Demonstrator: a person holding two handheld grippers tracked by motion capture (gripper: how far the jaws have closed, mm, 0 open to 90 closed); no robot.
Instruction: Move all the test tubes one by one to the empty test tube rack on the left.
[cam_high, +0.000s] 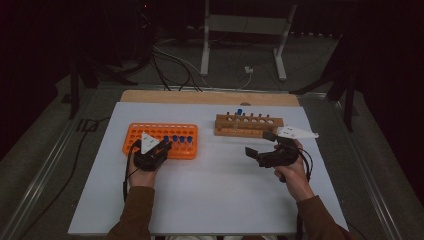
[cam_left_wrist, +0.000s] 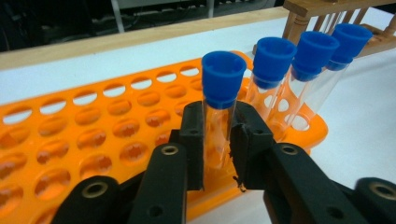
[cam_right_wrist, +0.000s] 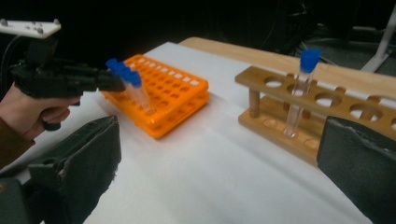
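Orange rack (cam_high: 150, 131): lies flat on the left half of the white table (cam_high: 210, 200), long side running left to right. Most holes stand empty. A row of four blue-capped tubes stands upright in its right part, near the front edge.

Left gripper (cam_high: 164, 148): held in the person's left hand (cam_high: 143, 176) at the front edge of the orange rack, pointing forward over it. In the left gripper view (cam_left_wrist: 217, 140) its two black jaws are clamped on the clear body of one tube, just below the cap.

Gripped tube (cam_left_wrist: 219, 121): leftmost of the four in the left gripper view, upright, blue cap (cam_left_wrist: 223, 77) above the pads, lower end seated in a rack hole. The other three tubes (cam_left_wrist: 299, 74) stand just beside it to the right, in a line, apart from the jaws.

Wooden rack (cam_high: 248, 125): stands on the right half of the table, behind the right gripper, well apart from the orange rack. One blue-capped tube (cam_right_wrist: 301, 91) stands upright in it near its left end; its other holes are open.

Right gripper (cam_high: 257, 154): held in the right hand (cam_high: 292, 172) in front of the wooden rack, pointing left. In the right gripper view its jaws stand wide apart with nothing between them.
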